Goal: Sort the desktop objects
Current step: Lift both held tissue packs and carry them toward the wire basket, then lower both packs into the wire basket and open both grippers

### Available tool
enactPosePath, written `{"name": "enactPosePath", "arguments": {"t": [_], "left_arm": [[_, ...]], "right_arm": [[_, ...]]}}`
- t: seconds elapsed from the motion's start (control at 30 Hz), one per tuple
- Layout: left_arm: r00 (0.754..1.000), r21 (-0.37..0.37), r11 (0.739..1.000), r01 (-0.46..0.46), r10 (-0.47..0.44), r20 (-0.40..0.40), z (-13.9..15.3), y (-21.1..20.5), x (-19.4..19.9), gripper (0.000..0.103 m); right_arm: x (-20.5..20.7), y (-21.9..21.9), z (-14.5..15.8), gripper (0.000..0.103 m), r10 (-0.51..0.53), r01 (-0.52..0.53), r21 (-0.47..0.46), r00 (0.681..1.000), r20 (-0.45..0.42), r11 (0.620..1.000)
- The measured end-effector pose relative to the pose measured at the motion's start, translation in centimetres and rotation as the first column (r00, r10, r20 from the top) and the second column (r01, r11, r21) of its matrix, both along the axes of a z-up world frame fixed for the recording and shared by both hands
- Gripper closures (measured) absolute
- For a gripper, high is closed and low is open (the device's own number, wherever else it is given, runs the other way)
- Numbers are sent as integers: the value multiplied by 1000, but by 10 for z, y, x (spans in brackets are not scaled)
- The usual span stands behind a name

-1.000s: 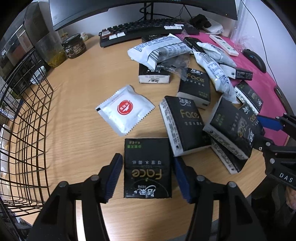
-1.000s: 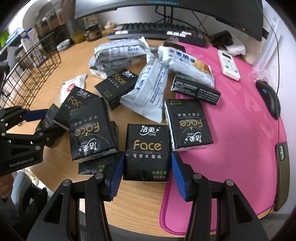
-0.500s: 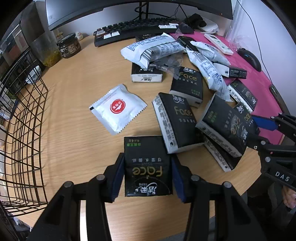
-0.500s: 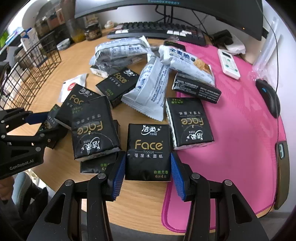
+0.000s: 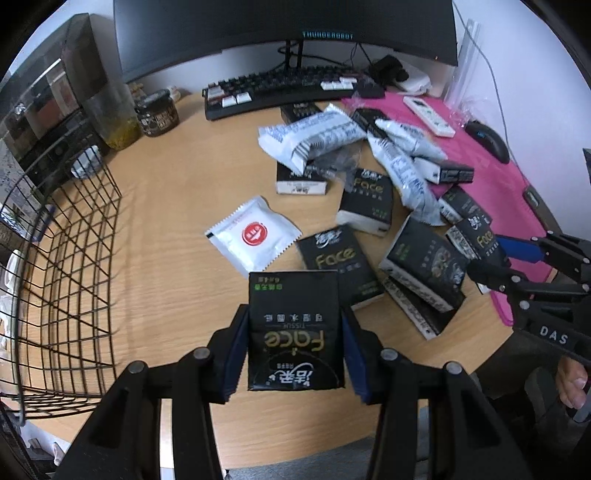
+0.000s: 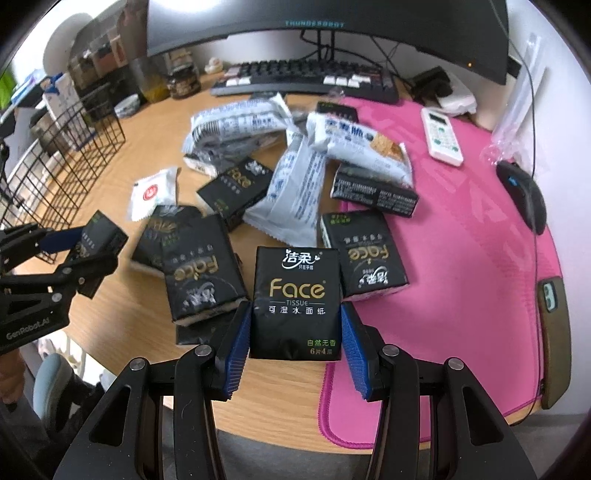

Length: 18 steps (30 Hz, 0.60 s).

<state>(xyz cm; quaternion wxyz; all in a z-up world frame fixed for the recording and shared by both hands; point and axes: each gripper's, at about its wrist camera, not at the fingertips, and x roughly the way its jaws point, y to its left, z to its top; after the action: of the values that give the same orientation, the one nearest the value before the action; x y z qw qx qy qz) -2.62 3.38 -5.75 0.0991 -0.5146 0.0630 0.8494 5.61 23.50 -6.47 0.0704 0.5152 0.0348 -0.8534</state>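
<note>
My left gripper (image 5: 293, 354) is shut on a black Face tissue pack (image 5: 293, 328) and holds it above the wooden desk (image 5: 166, 206). My right gripper (image 6: 295, 350) is shut on another black Face tissue pack (image 6: 295, 299), lifted over the desk's front edge. Several more black tissue packs (image 6: 203, 273) lie between them. White snack bags (image 5: 310, 136) and a white sachet with a red circle (image 5: 255, 232) lie farther back. A black wire basket (image 5: 55, 258) stands at the left.
A pink mat (image 6: 461, 229) covers the right side, with a black mouse (image 6: 521, 192), a white remote (image 6: 441, 136) and a phone (image 6: 552, 321). A keyboard (image 5: 280, 88), monitor (image 5: 284, 29) and jars (image 5: 157, 116) stand at the back.
Both grippers closed on their tissue packs and lifted them off the desk. The views have risen and tilted up.
</note>
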Motion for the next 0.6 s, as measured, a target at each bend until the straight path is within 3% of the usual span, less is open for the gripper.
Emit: {"name": "enactPosePath", "arguments": {"t": [0.23,0.4,0.6], "left_arm": [[990,50,998,-49,55,-130,58,-27,21,51],[942,99,980,-174,194,-272,115,-86,44,51],[867,143,915,-376,402,-293,130,-179,51,51]], "right_arm": [[-4,-26,40,57,67,-71,-50,995,-73,996],[-7,-91,87,57,227,-239,-50,958,-177,970],[-16,-201,122,57,433,-462,-65,865,-255,884]]}}
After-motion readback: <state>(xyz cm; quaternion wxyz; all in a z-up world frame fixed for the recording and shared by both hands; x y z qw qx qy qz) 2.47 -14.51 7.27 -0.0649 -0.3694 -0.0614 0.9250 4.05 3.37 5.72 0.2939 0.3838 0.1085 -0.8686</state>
